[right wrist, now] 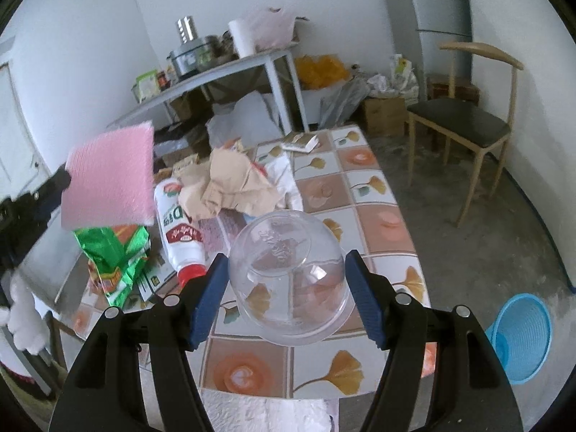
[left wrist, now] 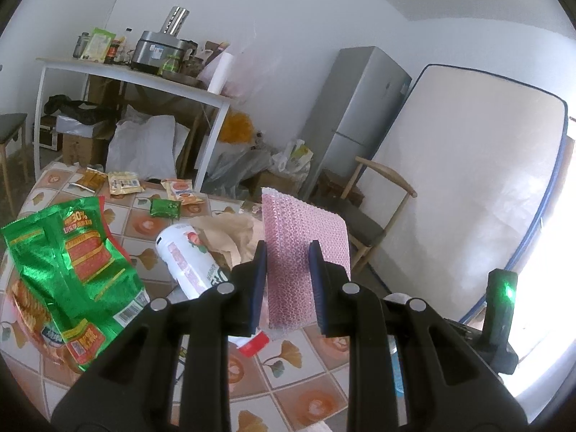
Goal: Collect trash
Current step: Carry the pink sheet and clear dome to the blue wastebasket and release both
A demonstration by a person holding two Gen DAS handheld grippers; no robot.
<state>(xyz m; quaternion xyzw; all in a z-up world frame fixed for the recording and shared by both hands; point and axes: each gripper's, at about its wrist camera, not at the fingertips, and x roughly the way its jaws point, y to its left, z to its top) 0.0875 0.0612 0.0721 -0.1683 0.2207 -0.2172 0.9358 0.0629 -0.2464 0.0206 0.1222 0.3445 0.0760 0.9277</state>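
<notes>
- While hovering above the tiled table [left wrist: 288, 356], left gripper [left wrist: 288, 252] clenched on a pink bubble-wrap sheet [left wrist: 306, 252], both blue pads pressing its lower part, sheet standing upright and clear of the tabletop.
- Same sheet [right wrist: 109, 176] visible from the right wrist camera, held up at the left, above the green snack bag [right wrist: 115, 255].
- Right gripper [right wrist: 288, 280] grasping a clear plastic cup [right wrist: 288, 280], upside down, base facing the camera, pads against its two sides, lifted over the table [right wrist: 378, 194].
- On the table between the two: white bottle [right wrist: 178, 226] with a red cap lying on its side, touching crumpled brown paper [right wrist: 230, 183].
- Green snack bag [left wrist: 68, 273] at the left edge of the table; smaller wrappers [left wrist: 124, 181] lying at the far end.
- Blue basket [right wrist: 522, 338] on the floor, right of the table.
- Wooden chair [right wrist: 464, 122] beyond the table's far right corner.
</notes>
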